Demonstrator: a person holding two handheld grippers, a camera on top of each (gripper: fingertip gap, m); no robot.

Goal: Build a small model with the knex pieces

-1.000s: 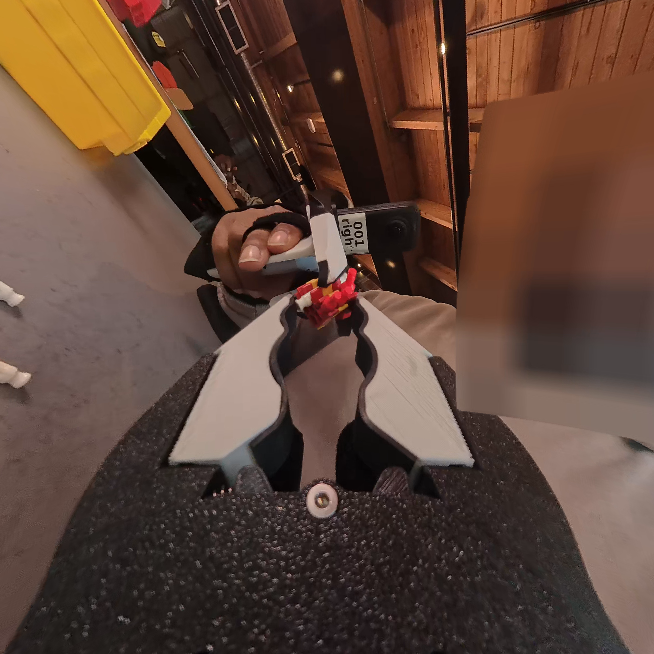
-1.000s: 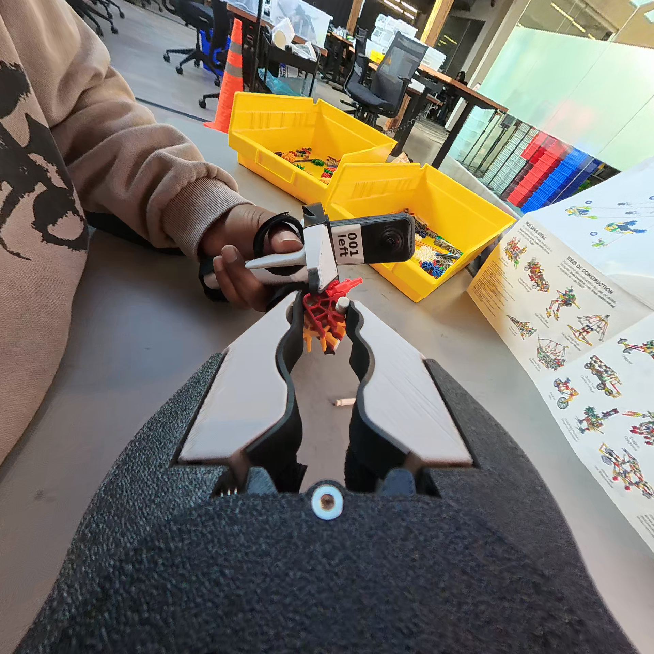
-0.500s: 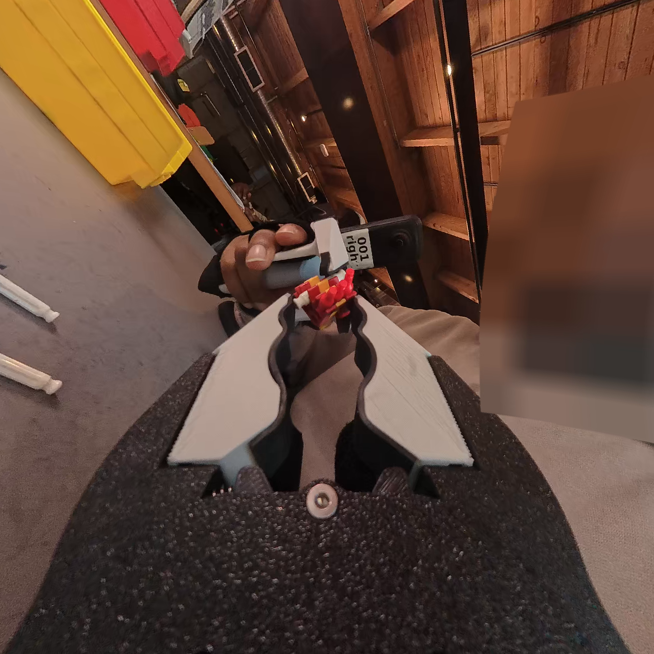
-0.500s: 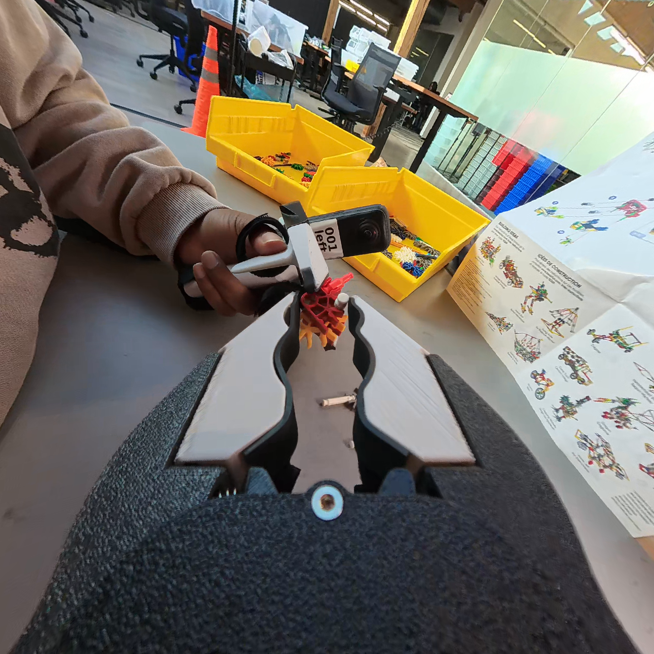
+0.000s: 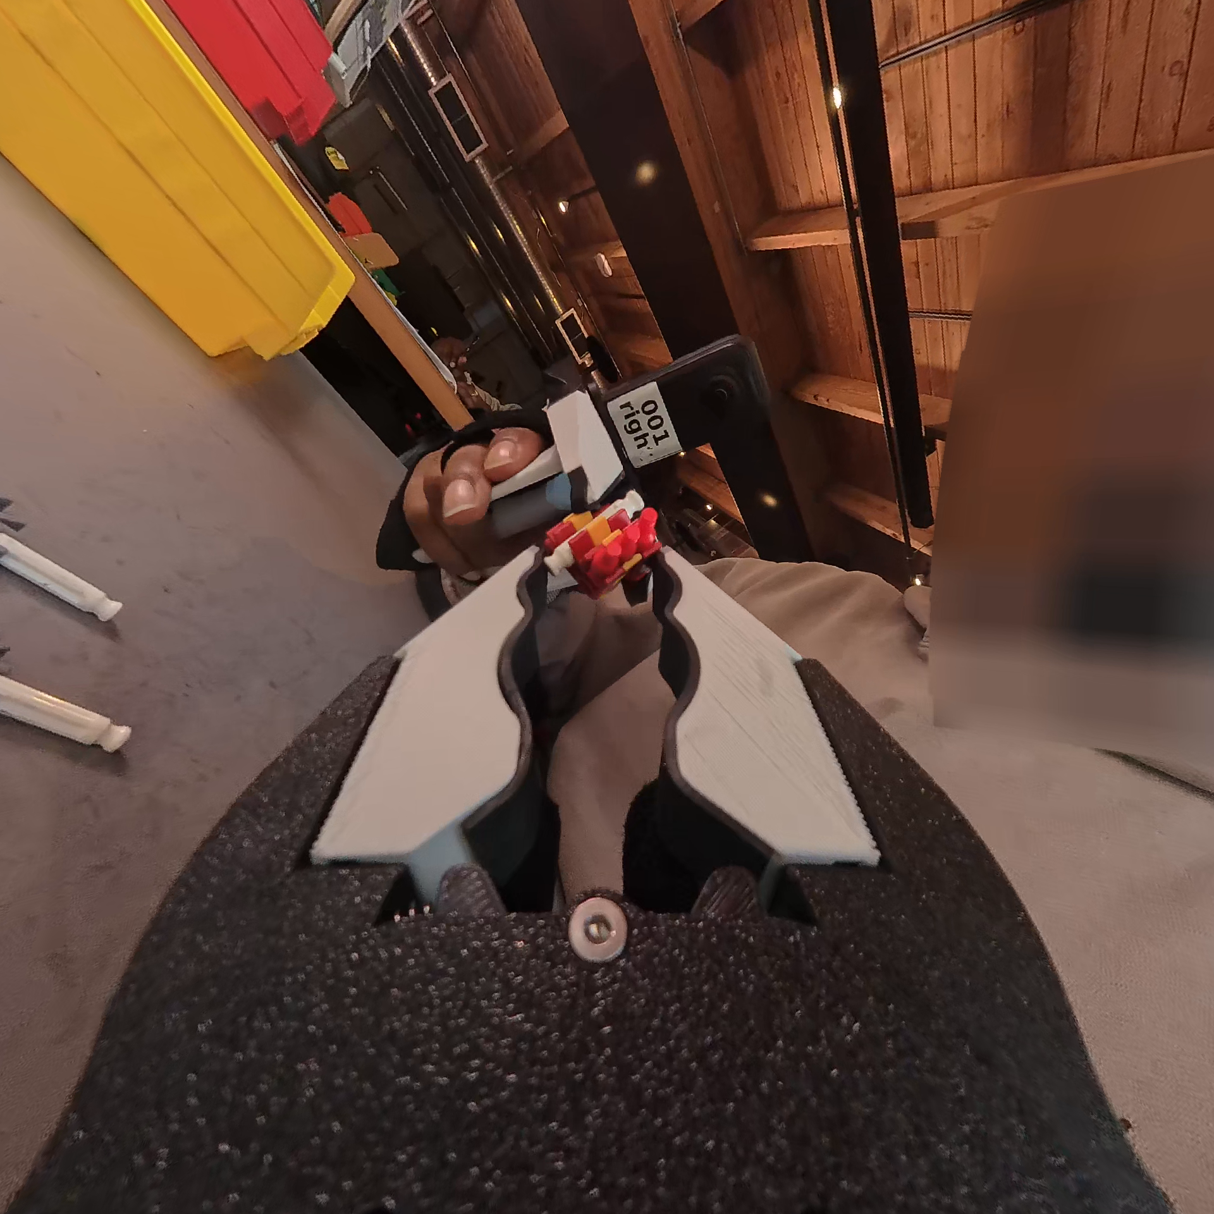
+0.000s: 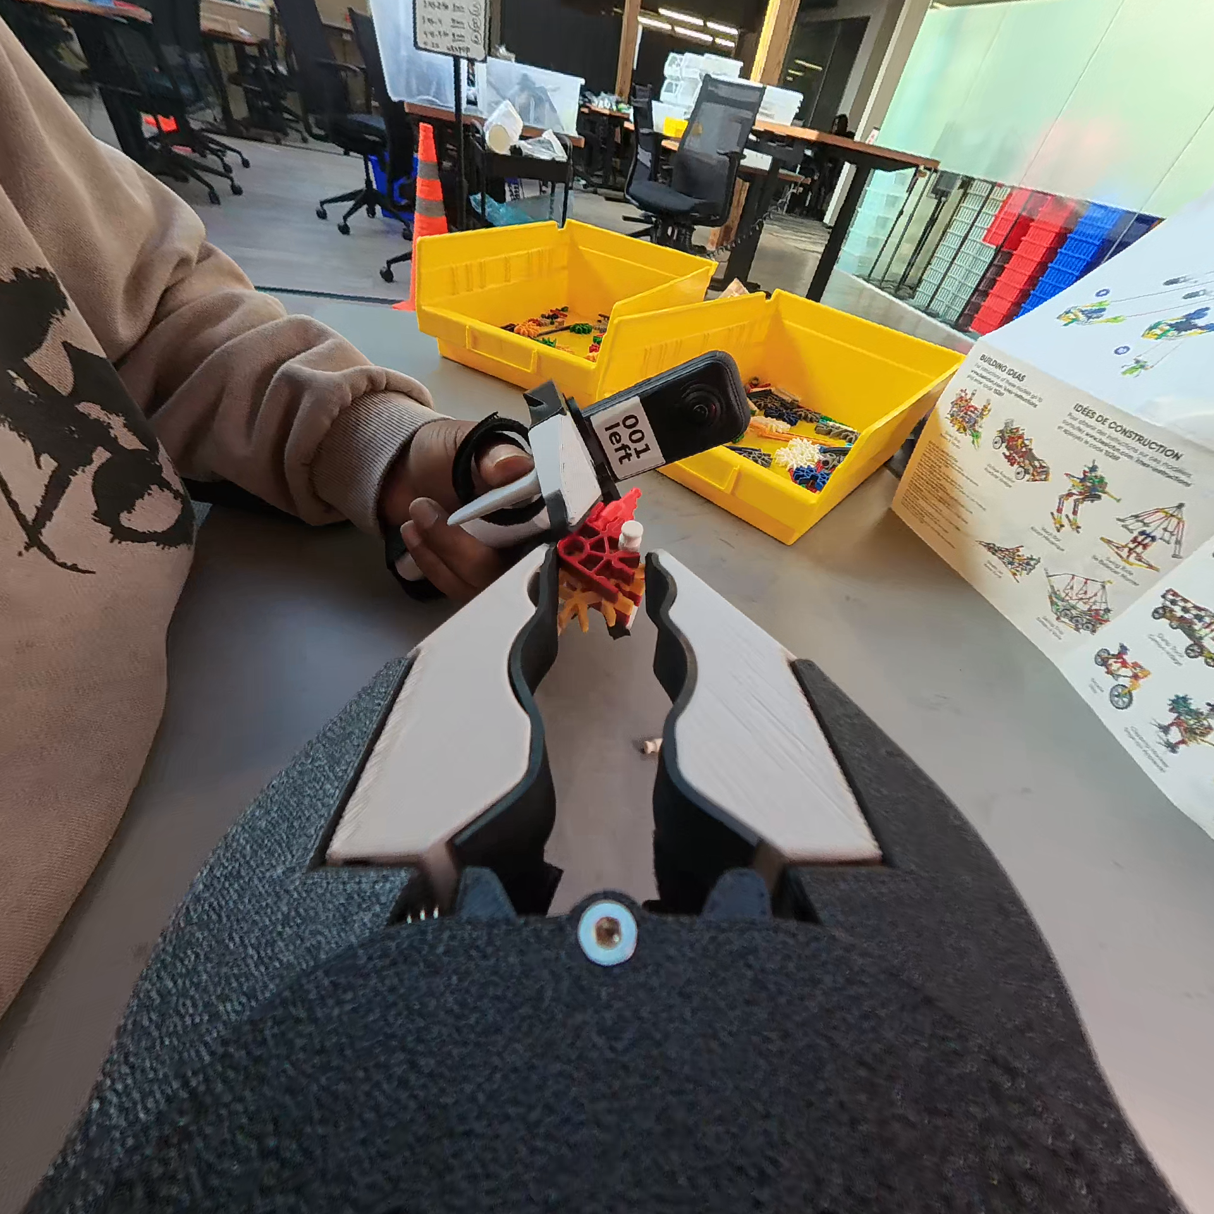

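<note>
Both claws meet tip to tip on one red-and-orange connector cluster (image 6: pixel 601 578); left claw (image 5: pixel 594 568) pinches it. Right claw (image 6: pixel 598 578) grips it too (above the desk (image 6: pixel 854 624)).

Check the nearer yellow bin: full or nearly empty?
Nearly empty: the nearer yellow bin shows a thin scatter of small colourful pieces on its mostly bare floor.

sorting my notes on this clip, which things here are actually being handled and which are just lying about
Being handled:
- red and orange connector cluster, held up between both claws
- left claw, tips around the cluster
- right claw, tips around the cluster

Lying about:
- two yellow bins of loose pieces
- instruction sheet
- two white rods
- small white piece on the table
</note>
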